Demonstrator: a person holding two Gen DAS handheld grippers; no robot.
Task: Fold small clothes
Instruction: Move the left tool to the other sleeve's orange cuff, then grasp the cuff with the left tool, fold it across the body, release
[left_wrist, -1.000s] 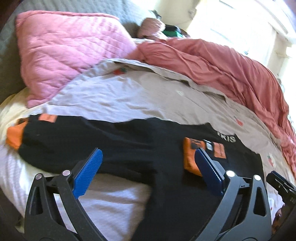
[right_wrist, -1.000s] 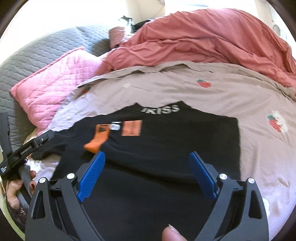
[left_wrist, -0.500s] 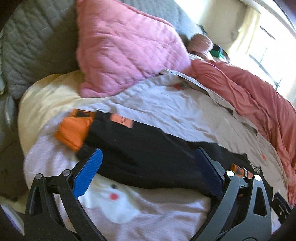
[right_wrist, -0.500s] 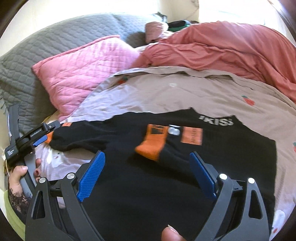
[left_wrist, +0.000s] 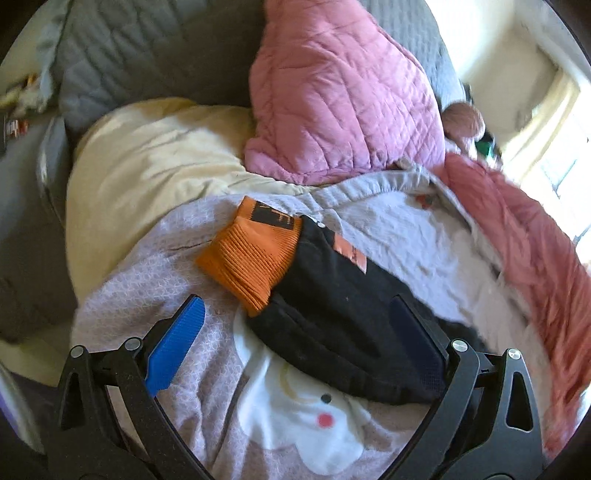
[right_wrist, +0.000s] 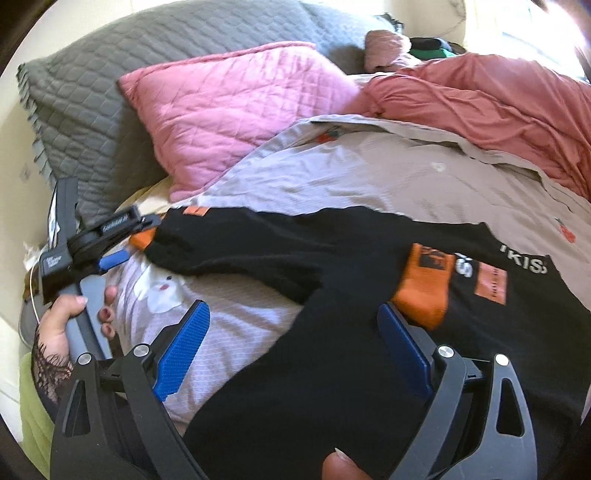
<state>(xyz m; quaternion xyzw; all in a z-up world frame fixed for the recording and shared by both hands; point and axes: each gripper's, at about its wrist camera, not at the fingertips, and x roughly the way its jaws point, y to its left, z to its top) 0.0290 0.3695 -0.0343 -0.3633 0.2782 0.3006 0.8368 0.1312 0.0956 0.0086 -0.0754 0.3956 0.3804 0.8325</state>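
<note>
The black sweatshirt (right_wrist: 332, 332) is lying limp and light across the bedspread (right_wrist: 369, 177). The left gripper (left_wrist: 295, 339), jaws spread, is hovering low in the frame near the ribbed orange cuff (left_wrist: 255, 258), probably the firmest hold. The right gripper (right_wrist: 303, 350), likewise spread, is holding nothing.

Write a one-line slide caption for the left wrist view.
Open left gripper approaches the orange cuff of a black top's sleeve spread on a bed cover.
</note>
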